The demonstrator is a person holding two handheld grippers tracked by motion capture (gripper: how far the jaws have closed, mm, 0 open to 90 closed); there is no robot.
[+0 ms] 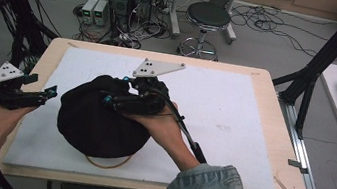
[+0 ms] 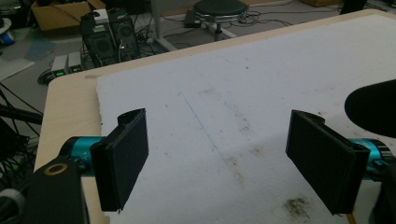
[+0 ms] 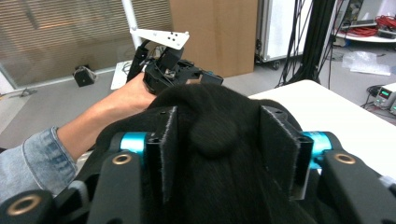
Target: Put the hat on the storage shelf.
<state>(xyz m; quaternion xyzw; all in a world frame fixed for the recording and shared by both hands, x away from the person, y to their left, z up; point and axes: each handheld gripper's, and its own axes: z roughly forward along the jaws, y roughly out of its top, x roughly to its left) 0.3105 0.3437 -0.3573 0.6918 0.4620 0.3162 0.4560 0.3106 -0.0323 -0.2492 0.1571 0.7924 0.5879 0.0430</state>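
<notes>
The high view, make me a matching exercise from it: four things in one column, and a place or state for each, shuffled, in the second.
Things:
1. black cap
2. left tongs
3. right tongs
4. stool

Places or states:
A. on the floor beyond the table's far edge
B. open, with nothing between the jaws, by the white mat's left edge
C. lying on the white mat, its top button between two jaws
D. set over the cap's crown, jaws on either side of the button

Pairs: 1-C, 2-B, 3-D, 4-A

A black fabric hat (image 1: 96, 121) lies crown-up on the white mat (image 1: 234, 114).
</notes>
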